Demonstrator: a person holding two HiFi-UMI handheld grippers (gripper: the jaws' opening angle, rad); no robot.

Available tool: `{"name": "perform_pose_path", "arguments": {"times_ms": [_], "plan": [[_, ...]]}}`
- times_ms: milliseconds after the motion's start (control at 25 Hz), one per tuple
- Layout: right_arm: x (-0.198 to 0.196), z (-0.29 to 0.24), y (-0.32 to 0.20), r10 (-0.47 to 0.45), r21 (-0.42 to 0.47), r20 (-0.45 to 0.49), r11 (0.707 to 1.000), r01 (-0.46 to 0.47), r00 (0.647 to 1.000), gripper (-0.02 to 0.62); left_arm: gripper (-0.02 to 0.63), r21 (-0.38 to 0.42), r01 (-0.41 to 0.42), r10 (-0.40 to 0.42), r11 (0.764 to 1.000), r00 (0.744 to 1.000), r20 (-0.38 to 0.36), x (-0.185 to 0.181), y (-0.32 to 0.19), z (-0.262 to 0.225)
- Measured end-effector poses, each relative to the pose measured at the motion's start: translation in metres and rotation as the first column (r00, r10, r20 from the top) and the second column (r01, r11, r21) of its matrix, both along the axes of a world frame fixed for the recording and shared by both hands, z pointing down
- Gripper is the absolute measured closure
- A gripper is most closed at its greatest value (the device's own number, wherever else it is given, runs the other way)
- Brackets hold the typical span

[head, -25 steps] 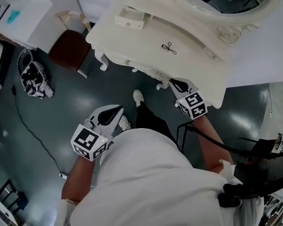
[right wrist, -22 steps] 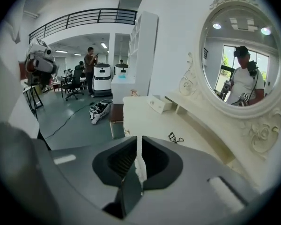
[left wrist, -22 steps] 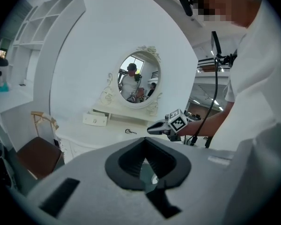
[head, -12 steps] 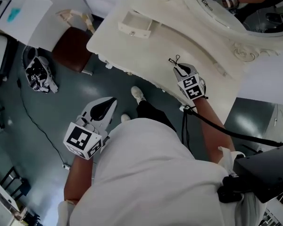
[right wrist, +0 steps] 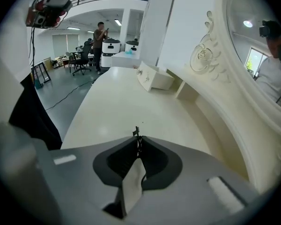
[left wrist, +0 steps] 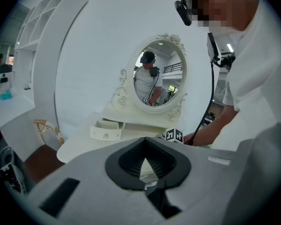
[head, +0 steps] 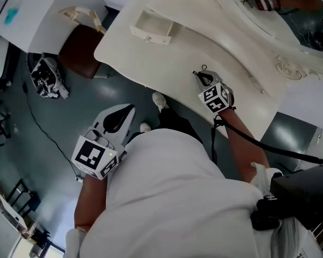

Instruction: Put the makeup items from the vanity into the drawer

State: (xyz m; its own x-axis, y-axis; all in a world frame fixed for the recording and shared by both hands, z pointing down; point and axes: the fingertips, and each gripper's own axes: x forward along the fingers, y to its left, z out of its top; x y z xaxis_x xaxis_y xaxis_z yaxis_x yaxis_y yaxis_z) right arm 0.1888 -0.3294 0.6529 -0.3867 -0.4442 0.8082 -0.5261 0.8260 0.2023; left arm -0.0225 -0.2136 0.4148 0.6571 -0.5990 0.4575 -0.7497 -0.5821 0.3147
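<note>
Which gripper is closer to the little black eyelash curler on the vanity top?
Right. The right gripper is over the vanity top, jaws shut on the eyelash curler. The left gripper hangs beyond the vanity's front edge, above the floor, shut and empty.

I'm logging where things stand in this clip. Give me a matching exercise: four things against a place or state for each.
Things:
1. drawer
2. black tool
3. left claw
4. chair

Places or states:
A. shut and empty, over the floor
B. brown seat, on the floor by the end of the vanity
C. pulled open, on the vanity
D. pinched in the right claw

Pairs: 1-C, 2-D, 3-A, 4-B
</note>
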Motion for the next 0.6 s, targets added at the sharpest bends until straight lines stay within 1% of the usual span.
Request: {"name": "perform_pose_path", "arguments": {"times_ms": [240, 400, 600], "plan": [[-0.009, -0.017, -0.009, -0.029, -0.024, 0.059, 0.999, 0.030, 0.998, 0.574, 0.603, 0.009, 0.015, -0.015, 1.000, 1.000, 0.002, 0.004, -0.019, 0.002], [-0.028, -0.042, -0.022, -0.072, -0.028, 0.097, 0.997, 0.075, 0.993, 0.575, 0.604, 0.022, 0.028, -0.028, 0.999, 1.000, -0.002, 0.002, -0.025, -0.001], [-0.057, -0.077, -0.045, -0.126, -0.023, 0.147, 0.991, 0.131, 0.981, 0.575, 0.604, 0.028, 0.065, -0.065, 0.997, 0.998, 0.000, -0.004, -0.028, -0.004]]}}
